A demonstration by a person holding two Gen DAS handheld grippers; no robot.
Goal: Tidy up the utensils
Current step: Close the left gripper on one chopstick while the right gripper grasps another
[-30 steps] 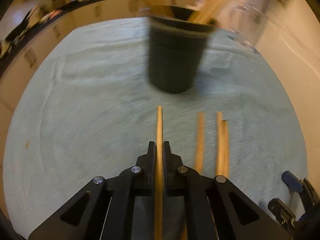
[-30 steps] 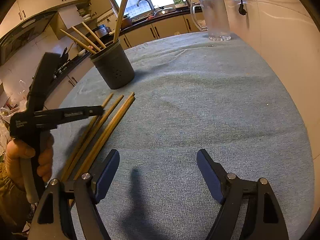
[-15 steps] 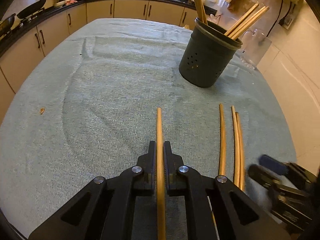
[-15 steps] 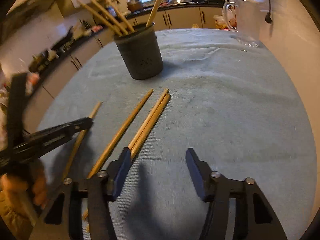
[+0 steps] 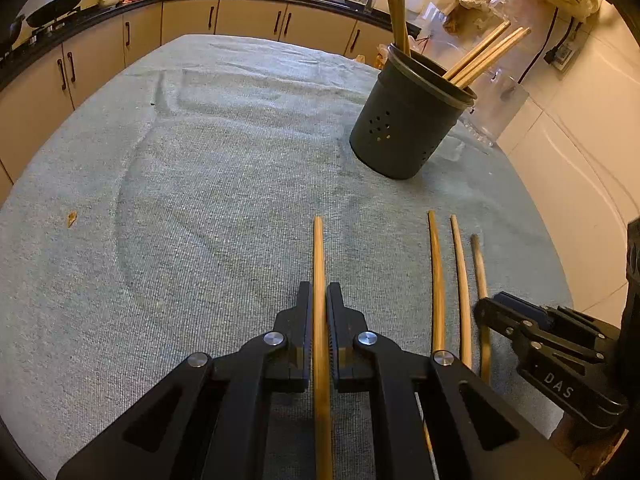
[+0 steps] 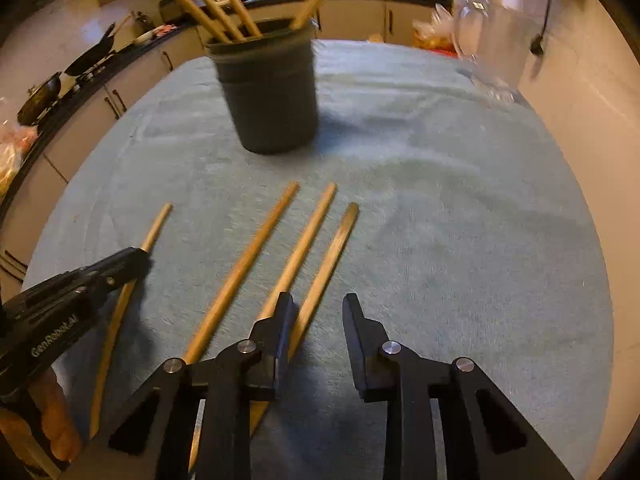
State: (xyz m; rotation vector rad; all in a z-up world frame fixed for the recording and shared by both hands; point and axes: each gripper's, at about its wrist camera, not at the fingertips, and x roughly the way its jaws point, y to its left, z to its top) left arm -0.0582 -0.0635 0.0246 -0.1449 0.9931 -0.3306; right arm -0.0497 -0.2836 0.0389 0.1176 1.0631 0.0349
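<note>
While left gripper (image 5: 319, 300) jaws still pinching a chopstick (image 5: 319, 248), right gripper (image 6: 318, 308) jaws narrowing, spread, empty.

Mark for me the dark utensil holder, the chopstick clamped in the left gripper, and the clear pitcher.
utensil holder (image 5: 404, 128), left wrist view, on its perforated side wall.
clamped chopstick (image 5: 319, 256), left wrist view, on the shaft ahead of the jaws.
clear pitcher (image 5: 502, 110), left wrist view, on its glass wall behind the holder.

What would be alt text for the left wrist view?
The left gripper is shut on a chopstick over a blue-green cloth. Three more chopsticks lie to its right, beside the right gripper. A dark holder with chopsticks stands beyond.
</note>
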